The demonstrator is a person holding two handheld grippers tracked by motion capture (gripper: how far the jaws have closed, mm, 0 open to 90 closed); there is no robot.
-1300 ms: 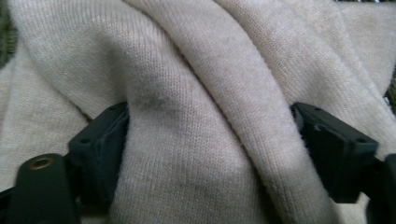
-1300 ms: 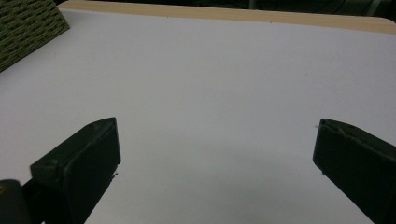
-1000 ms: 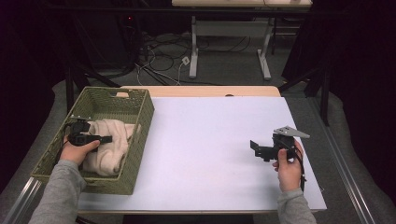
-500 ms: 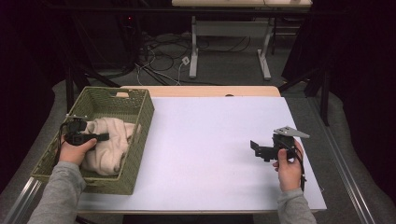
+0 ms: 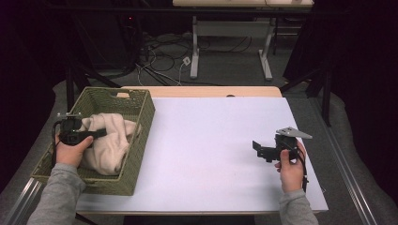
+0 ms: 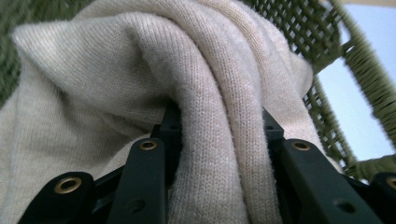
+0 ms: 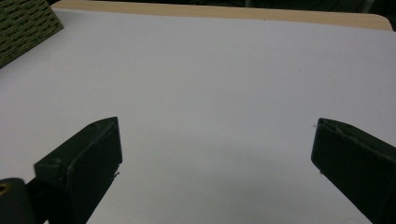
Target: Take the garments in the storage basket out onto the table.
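A dark room lies beyond the table, with black drapes at the sides, a tangle of cables on the grey floor (image 5: 234, 61) and the white legs of a second table (image 5: 230, 47) at the far end. The largest thing in front is the white-topped rectangular table with a pale wooden far edge (image 5: 211, 154), one of it, bare across its middle and right.

On its left part stands one olive-green woven rectangular basket (image 5: 141, 140), its long side running from near to far. Inside it lies one cream knitted cloth (image 5: 110, 140), bunched in soft folds and partly lifted toward the basket's middle.

There are two black two-jaw grippers, one in each hand of a person in grey sleeves. The left gripper (image 5: 96, 133) is held over the left side of the basket, pointing right into the cloth. In the left gripper view its jaws are closed in on a thick fold of the cream knitted cloth (image 6: 219, 140), which is pinched between them and rises over them; the green basket wall (image 6: 336, 93) stands behind on the right, with the white table past it.

The right gripper (image 5: 256, 147) is held over the near right part of the table, well apart from the basket, pointing left. In the right gripper view its jaws (image 7: 215, 163) stand wide apart with nothing between them, above the bare white top, and a corner of the basket (image 7: 23, 28) shows at far left.
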